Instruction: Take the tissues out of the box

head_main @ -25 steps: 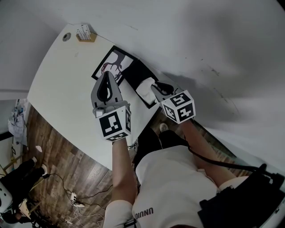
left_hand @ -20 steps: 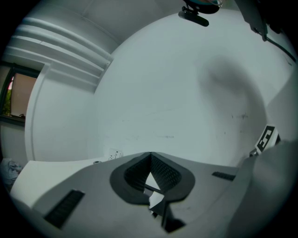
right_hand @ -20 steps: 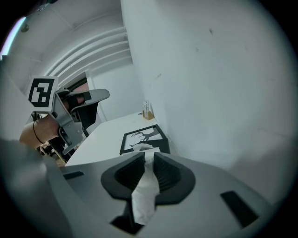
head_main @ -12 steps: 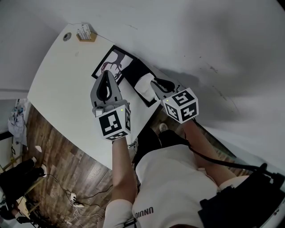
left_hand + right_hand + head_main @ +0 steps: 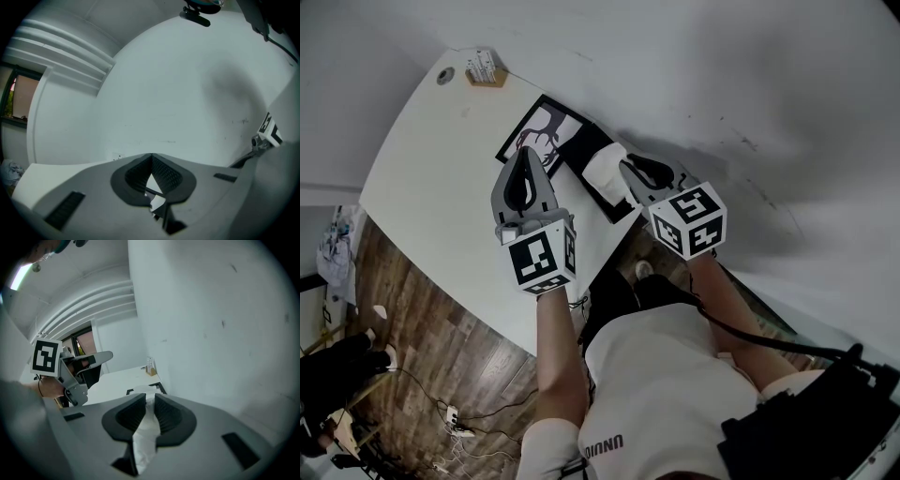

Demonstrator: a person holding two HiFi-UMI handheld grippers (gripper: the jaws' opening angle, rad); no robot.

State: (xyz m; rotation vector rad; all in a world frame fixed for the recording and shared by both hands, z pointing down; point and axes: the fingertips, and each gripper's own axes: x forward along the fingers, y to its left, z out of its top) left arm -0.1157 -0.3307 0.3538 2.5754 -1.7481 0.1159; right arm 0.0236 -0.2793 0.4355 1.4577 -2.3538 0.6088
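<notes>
A black tissue box (image 5: pixel 581 147) lies on the white table (image 5: pixel 441 178) near the wall. A white tissue (image 5: pixel 604 174) stands up out of it. My right gripper (image 5: pixel 630 172) is shut on this tissue; in the right gripper view the tissue (image 5: pixel 146 430) hangs pinched between the dark pads (image 5: pixel 166 413). Its jaws have just been closing with the tissue between them. My left gripper (image 5: pixel 525 161) hovers beside the box, level, its jaws shut with the tips meeting (image 5: pixel 151 156) and nothing held.
A black-framed printed panel (image 5: pixel 536 134) adjoins the box on the left. A small wooden holder with cards (image 5: pixel 481 68) stands at the table's far corner, by a round grommet (image 5: pixel 443 77). The grey wall (image 5: pixel 750 112) runs close along the table. Wooden floor (image 5: pixel 422 328) lies below.
My right gripper has risen with the tissue, which now stands further out of the box. The left gripper has stayed where it was.
</notes>
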